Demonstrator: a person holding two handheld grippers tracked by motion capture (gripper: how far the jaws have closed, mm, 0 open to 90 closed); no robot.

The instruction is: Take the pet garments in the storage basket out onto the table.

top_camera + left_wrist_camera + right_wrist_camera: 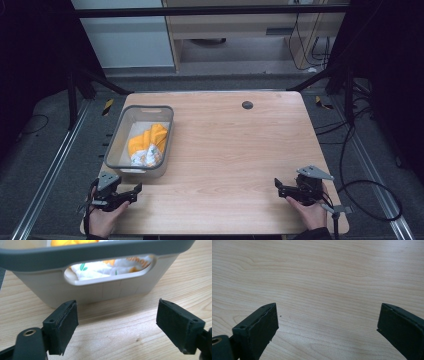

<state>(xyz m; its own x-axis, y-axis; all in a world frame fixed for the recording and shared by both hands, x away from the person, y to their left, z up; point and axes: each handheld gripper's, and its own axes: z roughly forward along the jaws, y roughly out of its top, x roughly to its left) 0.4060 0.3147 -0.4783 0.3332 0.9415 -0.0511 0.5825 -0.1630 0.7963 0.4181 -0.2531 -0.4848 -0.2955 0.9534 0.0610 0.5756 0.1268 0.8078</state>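
So both your grippers sit at the bottom of the high view, left gripper [131, 192] bottom left, right gripper [281, 188] bottom right, and both have their jaws spread wide with nothing between them. The bin [119, 136] is left of centre, just above your left gripper, with the orange and white cloth [148, 145] bunched up inside it toward the near end.

In the left gripper view the bin's [105, 288] near wall is right ahead, and the cloth [100, 268] peeks through the handle slot.

My guess on what could bite you: go in low and the jaws hit the wall or rim and shove the bin across the table [240, 150], since it looks light. Pinch just a loose fold and the cloth may slip out on the lift.
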